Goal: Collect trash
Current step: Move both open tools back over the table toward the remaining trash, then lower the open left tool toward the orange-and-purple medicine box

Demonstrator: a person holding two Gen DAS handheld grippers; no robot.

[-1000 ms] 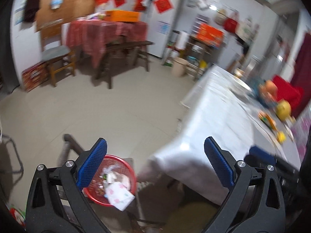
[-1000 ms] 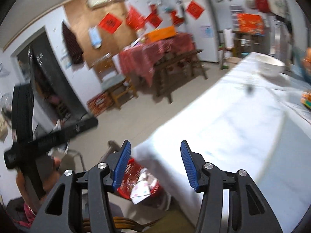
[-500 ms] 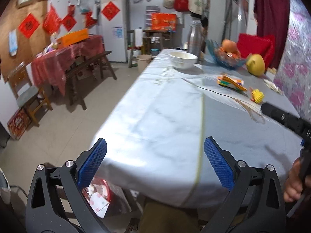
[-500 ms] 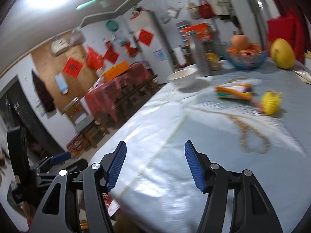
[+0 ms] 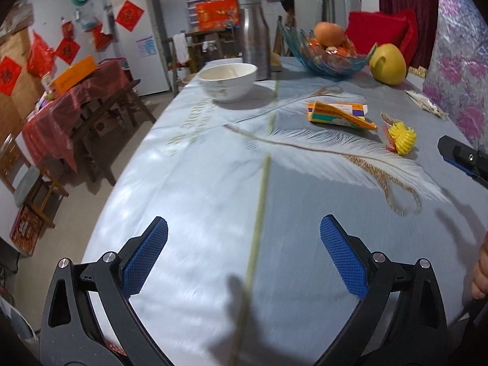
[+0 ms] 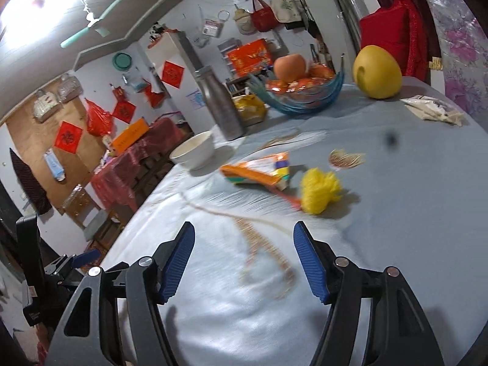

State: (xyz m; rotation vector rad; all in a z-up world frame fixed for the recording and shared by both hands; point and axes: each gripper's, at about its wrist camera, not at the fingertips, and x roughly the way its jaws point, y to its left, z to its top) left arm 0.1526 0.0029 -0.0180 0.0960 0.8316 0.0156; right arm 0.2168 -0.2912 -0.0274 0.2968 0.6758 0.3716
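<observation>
An orange and yellow snack wrapper [image 5: 338, 114] [image 6: 259, 174] lies on the pale blue tablecloth [image 5: 198, 183]. Beside it sit a yellow foam fruit net [image 5: 402, 138] [image 6: 320, 190] and a small brown-and-white scrap [image 6: 346, 158]. A crumpled whitish bag [image 6: 433, 109] lies farther right. My left gripper [image 5: 244, 225] hovers open over the near table, empty, well short of the trash. My right gripper [image 6: 244, 228] has its jaws opening with nothing between them; the foam net is just ahead to its right.
At the table's far end stand a white bowl [image 5: 228, 80], a steel flask [image 5: 254, 36], a blue glass fruit bowl [image 5: 323, 58] and a yellow pomelo [image 5: 387, 64]. The table edge drops off on the left toward a red-clothed table [image 5: 73, 103] and wooden benches.
Both views swung from the floor and the red trash basket up onto the table top. The wrapper and foam net came nearer. The right jaws widened.
</observation>
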